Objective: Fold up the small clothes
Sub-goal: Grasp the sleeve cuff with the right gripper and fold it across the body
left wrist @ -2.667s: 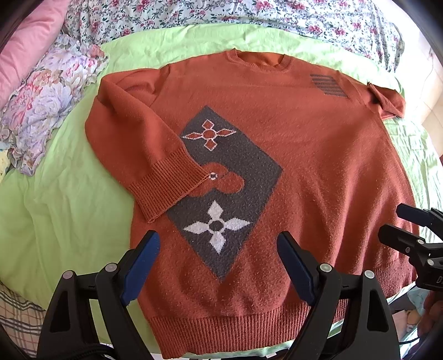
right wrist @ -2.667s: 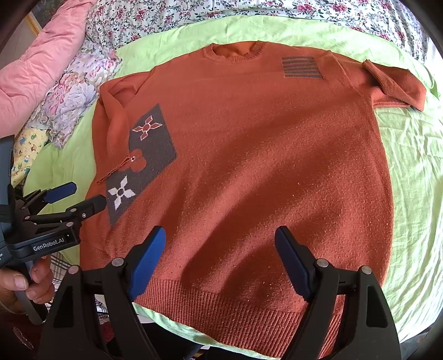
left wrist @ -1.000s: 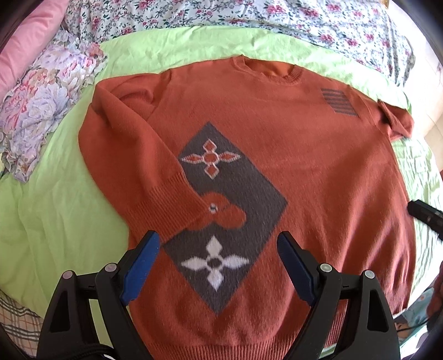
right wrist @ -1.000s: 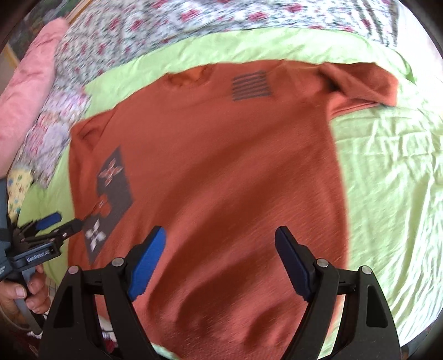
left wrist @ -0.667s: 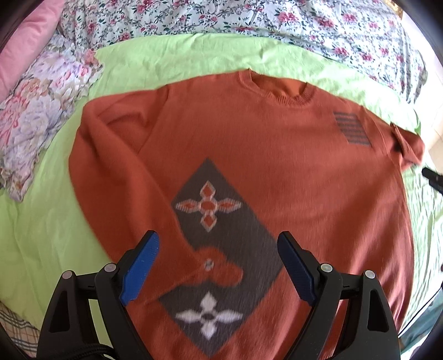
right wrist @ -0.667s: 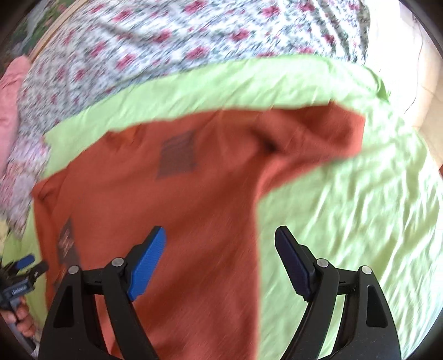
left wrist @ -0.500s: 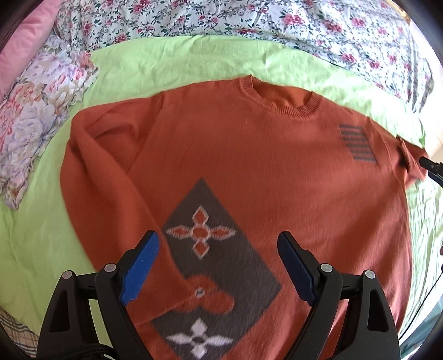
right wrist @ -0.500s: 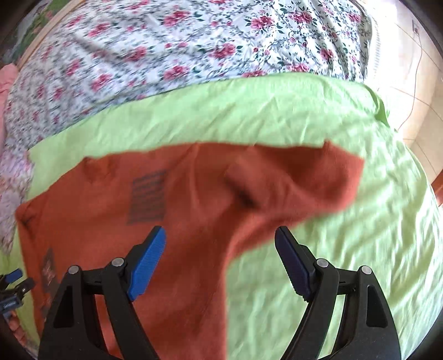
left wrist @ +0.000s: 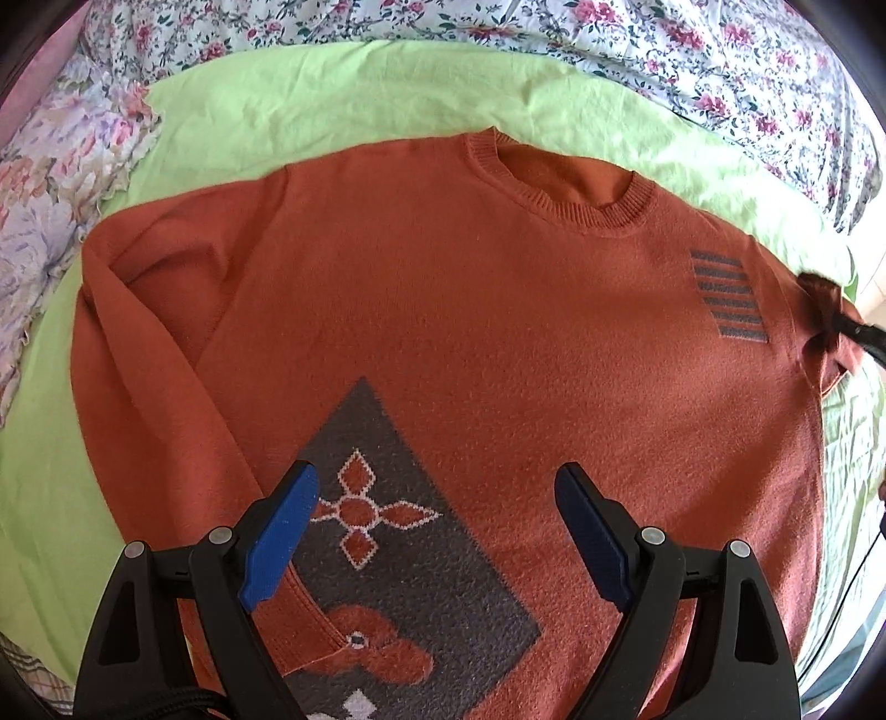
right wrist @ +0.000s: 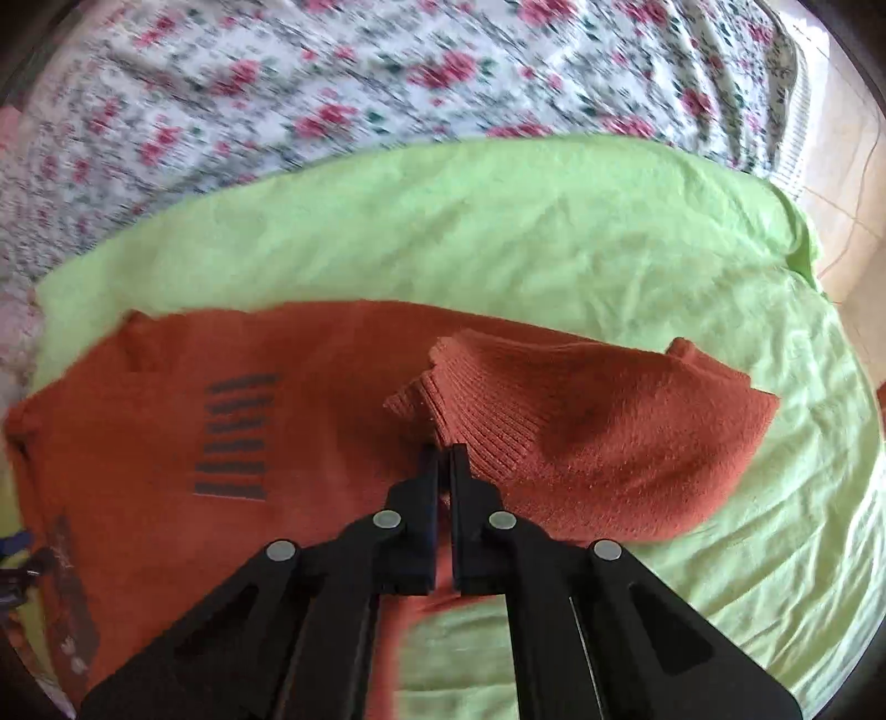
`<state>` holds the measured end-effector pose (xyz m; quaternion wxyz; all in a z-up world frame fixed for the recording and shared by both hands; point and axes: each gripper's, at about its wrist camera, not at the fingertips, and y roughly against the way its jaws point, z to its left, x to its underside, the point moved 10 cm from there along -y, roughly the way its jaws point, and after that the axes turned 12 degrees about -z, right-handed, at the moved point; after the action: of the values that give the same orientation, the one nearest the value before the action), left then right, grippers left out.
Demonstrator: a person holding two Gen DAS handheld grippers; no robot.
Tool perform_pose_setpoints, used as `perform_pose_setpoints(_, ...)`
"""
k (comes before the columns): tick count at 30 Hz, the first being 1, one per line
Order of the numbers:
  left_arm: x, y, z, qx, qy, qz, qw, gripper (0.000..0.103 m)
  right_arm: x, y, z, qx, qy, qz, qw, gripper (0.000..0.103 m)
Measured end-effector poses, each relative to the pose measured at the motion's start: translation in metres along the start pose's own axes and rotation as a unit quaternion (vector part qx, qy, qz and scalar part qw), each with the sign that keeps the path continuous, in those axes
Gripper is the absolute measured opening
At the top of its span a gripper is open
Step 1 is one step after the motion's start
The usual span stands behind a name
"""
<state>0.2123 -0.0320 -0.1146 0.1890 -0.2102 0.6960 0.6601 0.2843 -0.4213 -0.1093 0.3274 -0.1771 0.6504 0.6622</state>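
My left gripper (left wrist: 437, 531) jaws spread above the orange sweater (left wrist: 498, 343), grey diamond motif (left wrist: 410, 559) beneath, sweater flat on green sheet (left wrist: 343, 94), my right gripper (left wrist: 861, 338) at its far sleeve.

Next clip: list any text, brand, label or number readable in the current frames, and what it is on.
None: no readable text in either view.
The sweater bears only patterns: a block of grey stripes and a grey diamond with flower motifs, no letters.
The left gripper and right gripper show no marking.
The floral bedding has no writing.
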Motion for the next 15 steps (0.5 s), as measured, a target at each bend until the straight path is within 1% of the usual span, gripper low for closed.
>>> perform_pose_setpoints(1, 0.001, 0.0, 0.002, 0.001, 0.002, 0.0, 1.0, 0.088, -0.004, 0.009, 0.021, -0.035, -0.013, -0.006, 0.999, 0.004)
perform_pose_setpoints(3, 0.003, 0.002, 0.007, 0.003, 0.006, 0.0, 1.0, 0.088, -0.007, 0.02, 0.058, -0.083, -0.022, -0.013, 0.996, 0.004)
perform_pose_setpoints(4, 0.004, 0.003, 0.01, 0.003, 0.009, 0.0, 1.0, 0.088, -0.01, 0.026, 0.087, -0.114, -0.019, -0.016, 0.993, 0.004)
perform_pose_setpoints(6, 0.005, 0.008, 0.017, 0.004, 0.014, -0.002, 0.9999, 0.088, -0.012, 0.031, 0.131, -0.162, -0.018, -0.017, 0.986, 0.004)
perform_pose_setpoints(8, 0.005, 0.013, 0.025, 0.002, 0.022, -0.006, 0.9997, 0.088, -0.011, 0.033, 0.192, -0.225, -0.018, -0.007, 0.974, 0.004)
perform_pose_setpoints(10, 0.006, 0.02, 0.035, -0.001, 0.032, -0.011, 0.9994, 0.088, -0.005, 0.032, 0.241, -0.263, -0.003, 0.003, 0.965, 0.004)
perform_pose_setpoints(12, 0.007, 0.026, 0.048, -0.003, 0.044, -0.015, 0.9989, 0.088, 0.001, 0.029, 0.277, -0.289, 0.008, 0.014, 0.957, 0.004)
perform_pose_setpoints(13, 0.008, 0.027, 0.052, -0.004, 0.048, -0.016, 0.9987, 0.088, 0.008, 0.026, 0.3, -0.306, 0.012, 0.025, 0.952, 0.004)
perform_pose_setpoints(15, 0.01, 0.031, 0.062, -0.006, 0.06, -0.016, 0.9981, 0.088, 0.018, 0.02, 0.328, -0.328, 0.015, 0.043, 0.944, 0.004)
